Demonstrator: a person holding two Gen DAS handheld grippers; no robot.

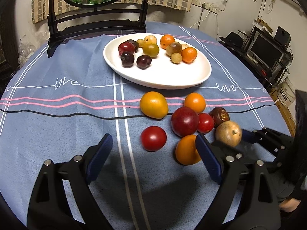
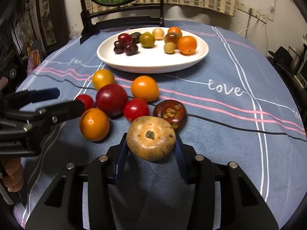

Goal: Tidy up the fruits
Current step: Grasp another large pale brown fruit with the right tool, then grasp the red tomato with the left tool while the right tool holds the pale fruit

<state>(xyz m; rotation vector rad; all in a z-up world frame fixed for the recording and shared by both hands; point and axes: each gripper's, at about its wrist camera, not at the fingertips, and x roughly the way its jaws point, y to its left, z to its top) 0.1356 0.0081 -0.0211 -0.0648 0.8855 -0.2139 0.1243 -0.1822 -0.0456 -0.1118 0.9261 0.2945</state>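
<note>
Fingers point(image 2: 122, 153) of right gripper point(image 2: 151, 149) clamp round, rough-skinned tan fruit point(image 2: 151, 138).

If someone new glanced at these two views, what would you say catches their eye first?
Most striking is the brown fruit clamped between the right hand-held gripper's blue pads, close to the camera. Just beyond it lies a bright cluster of loose red and orange fruits on the blue tablecloth, with the open left hand-held gripper reaching in beside them. Farther back sits a white plate already holding dark, green and orange fruits.
</note>
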